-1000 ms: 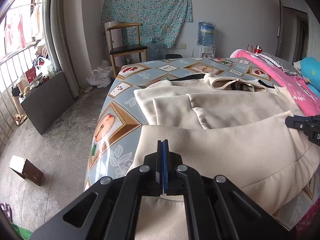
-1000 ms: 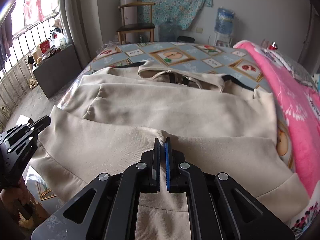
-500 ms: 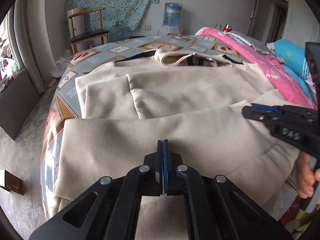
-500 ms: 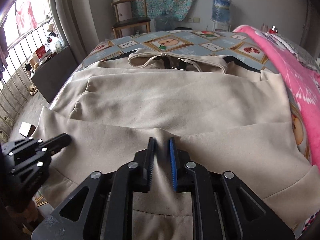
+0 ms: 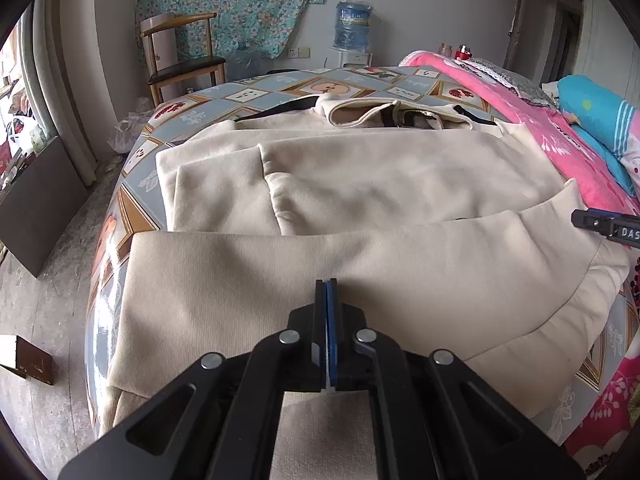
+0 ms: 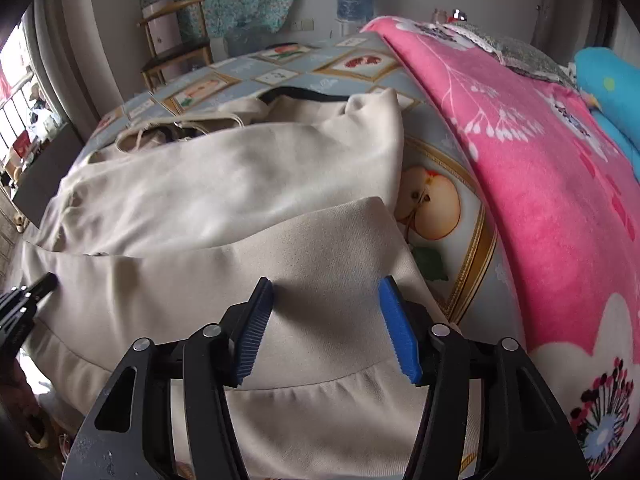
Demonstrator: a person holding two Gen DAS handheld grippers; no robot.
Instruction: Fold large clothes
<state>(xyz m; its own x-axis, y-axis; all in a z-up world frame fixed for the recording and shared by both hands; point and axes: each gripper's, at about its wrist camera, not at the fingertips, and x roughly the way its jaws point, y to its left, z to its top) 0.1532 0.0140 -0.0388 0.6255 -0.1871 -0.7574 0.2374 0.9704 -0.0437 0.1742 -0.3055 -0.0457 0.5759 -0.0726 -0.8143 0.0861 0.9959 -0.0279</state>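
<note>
My left gripper [image 5: 326, 292] is pinched together on the beige garment [image 5: 360, 184], whose folded-up hem band runs nine to three across the bed [image 5: 256, 94]; my right gripper [image 6: 326, 312] hovers, fingers wide apart, over that band's corner. Bare patterned sheet [image 6: 468, 216] lies at two o'clock, pink blanket [image 6: 540, 160] beyond
</note>
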